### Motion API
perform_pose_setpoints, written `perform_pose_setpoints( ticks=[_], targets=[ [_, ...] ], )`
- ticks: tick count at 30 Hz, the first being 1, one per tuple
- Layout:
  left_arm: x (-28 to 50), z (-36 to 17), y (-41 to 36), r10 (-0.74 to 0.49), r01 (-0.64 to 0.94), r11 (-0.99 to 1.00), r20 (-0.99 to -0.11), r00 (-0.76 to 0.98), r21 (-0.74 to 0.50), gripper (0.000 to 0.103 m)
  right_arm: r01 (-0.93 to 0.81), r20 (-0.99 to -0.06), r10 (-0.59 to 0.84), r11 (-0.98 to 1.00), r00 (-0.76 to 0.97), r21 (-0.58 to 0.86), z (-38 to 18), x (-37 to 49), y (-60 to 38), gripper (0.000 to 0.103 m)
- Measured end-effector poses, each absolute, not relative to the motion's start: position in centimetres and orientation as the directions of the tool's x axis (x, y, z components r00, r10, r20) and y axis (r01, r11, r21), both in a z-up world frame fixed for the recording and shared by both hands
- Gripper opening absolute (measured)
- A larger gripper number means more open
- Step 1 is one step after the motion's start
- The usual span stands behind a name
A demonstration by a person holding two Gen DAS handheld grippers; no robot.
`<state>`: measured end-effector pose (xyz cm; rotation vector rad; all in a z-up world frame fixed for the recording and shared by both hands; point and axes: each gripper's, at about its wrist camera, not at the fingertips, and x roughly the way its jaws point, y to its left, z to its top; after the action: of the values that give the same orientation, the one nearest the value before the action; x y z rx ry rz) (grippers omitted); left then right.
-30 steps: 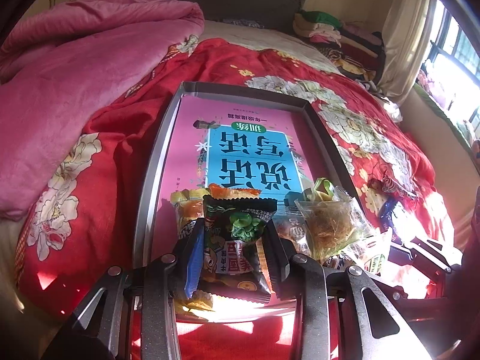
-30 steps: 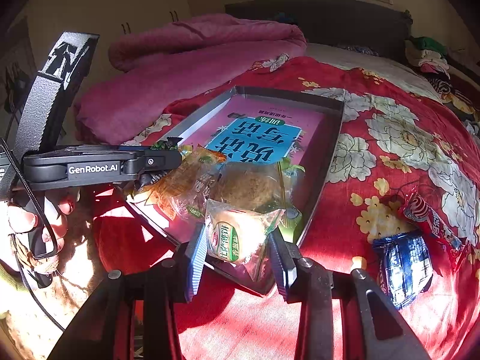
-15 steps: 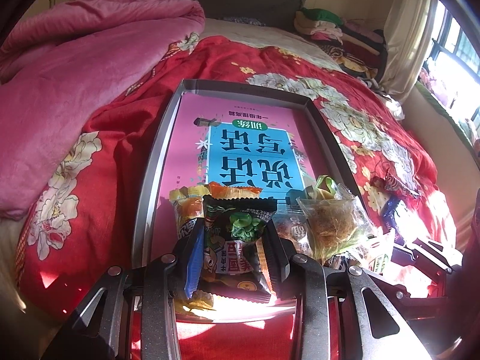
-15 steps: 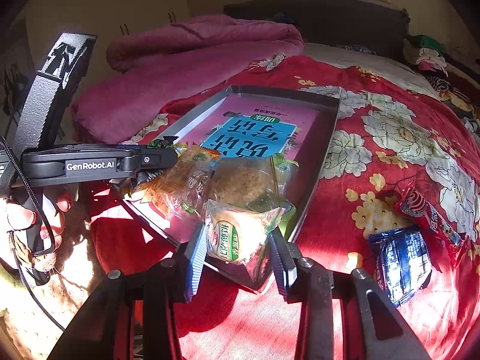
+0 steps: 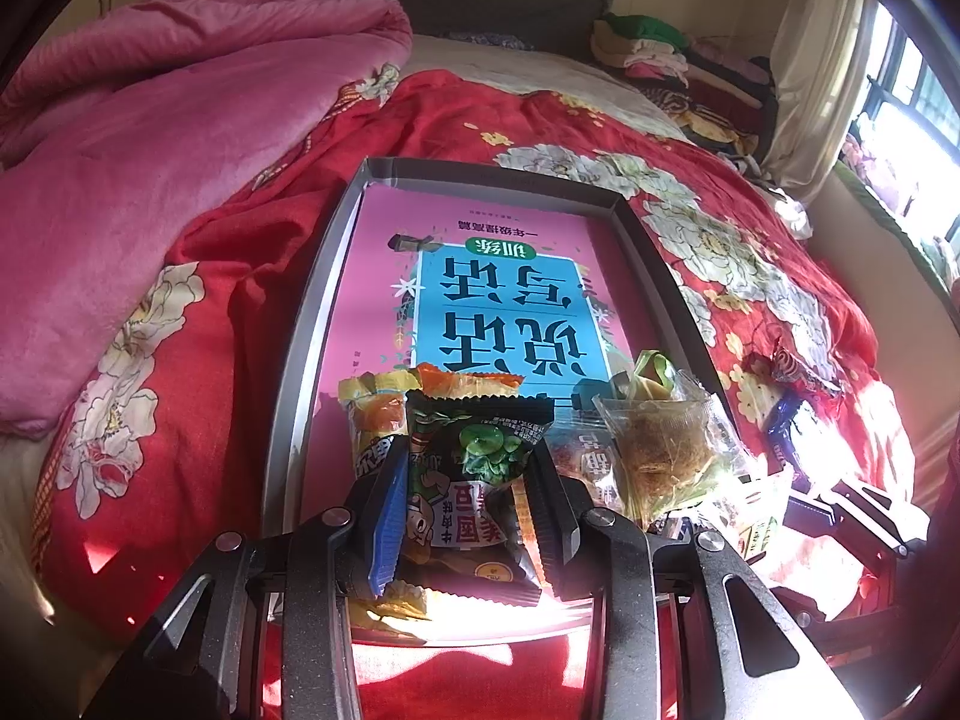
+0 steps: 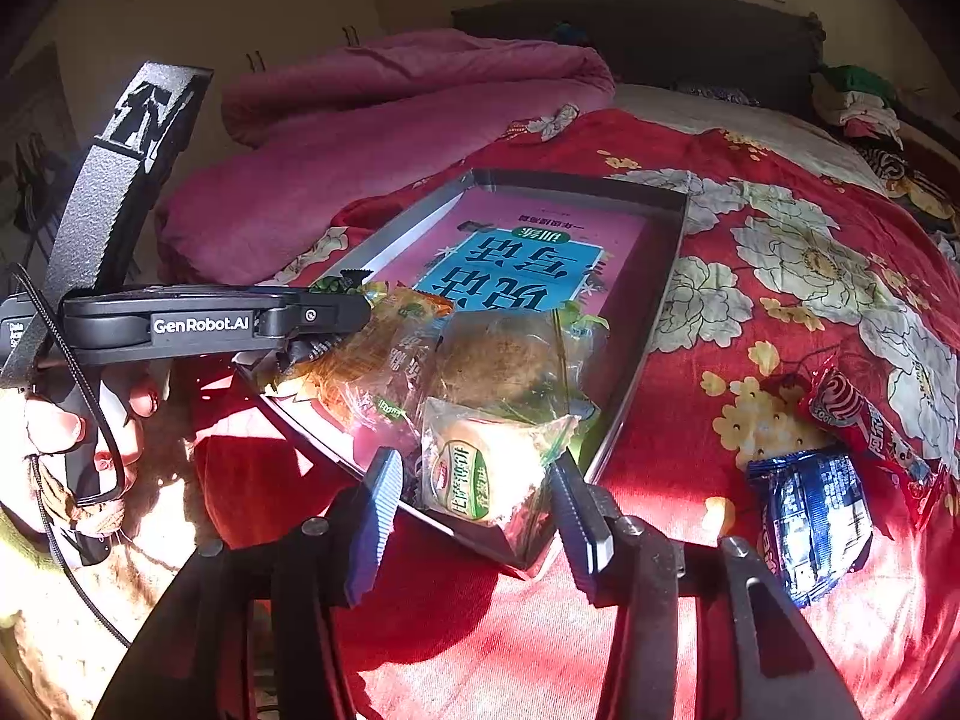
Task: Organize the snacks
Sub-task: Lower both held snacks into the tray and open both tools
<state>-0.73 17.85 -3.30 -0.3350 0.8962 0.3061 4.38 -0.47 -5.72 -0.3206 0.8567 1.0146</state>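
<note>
A grey tray [image 5: 294, 354] lay on a red flowered bedspread [image 5: 198, 324], with a pink blanket [image 5: 150, 138] heaped to its left. A pink and blue book [image 5: 510, 300] covered the floor of the tray, and the snacks were gathered at its near end.

The left gripper [image 5: 474, 516] was clenched on a dark green snack packet [image 5: 480, 468], its pads pressing both sides of the wrapper over the near left part of the tray. A yellow and orange packet [image 5: 375, 420] lay just beside and behind it. To the right sat a clear bag holding a brown pastry [image 5: 654, 450].

In the right wrist view, the right gripper [image 6: 474, 516] stood at the near corner of the tray [image 6: 654, 324]. Its jaws had just been opening, and a pale cake in clear wrap [image 6: 480, 468] lay between them in the corner, with a gap showing on each side, so it was released. The brown pastry bag [image 6: 504, 360] lay just behind it. The left gripper [image 6: 324, 330] reached in from the left, held by a hand [image 6: 66, 426].

Outside the tray, on the bedspread to the right, lay a blue packet [image 6: 816, 516] and a red packet [image 6: 864, 414], touching each other and well apart from the grippers.
</note>
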Motion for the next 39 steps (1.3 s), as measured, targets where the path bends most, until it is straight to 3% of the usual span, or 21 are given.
perform_pose_setpoints(
  ticks=[10, 31, 39],
  targets=[
    [-0.6, -3.2, 17.6, 0.115, -0.389, 0.908, -0.798, 0.592, -0.157, 0.039, -0.842, -0.749, 0.607, 0.525, 0.267, 0.124, -5.3, 4.3, -1.3, 0.056],
    [-0.6, -2.8, 17.3, 0.107, -0.385, 0.908, -0.797, 0.594, -0.165, 0.039, -0.836, -0.739, 0.614, 0.534, 0.278, 0.129, -4.6, 4.3, -2.2, 0.056],
    [-0.8, -2.2, 17.2, 0.105, -0.381, 0.908, -0.786, 0.609, -0.174, 0.052, -0.832, -0.736, 0.613, 0.541, 0.287, 0.126, -4.4, 4.4, -2.4, 0.056]
  ],
)
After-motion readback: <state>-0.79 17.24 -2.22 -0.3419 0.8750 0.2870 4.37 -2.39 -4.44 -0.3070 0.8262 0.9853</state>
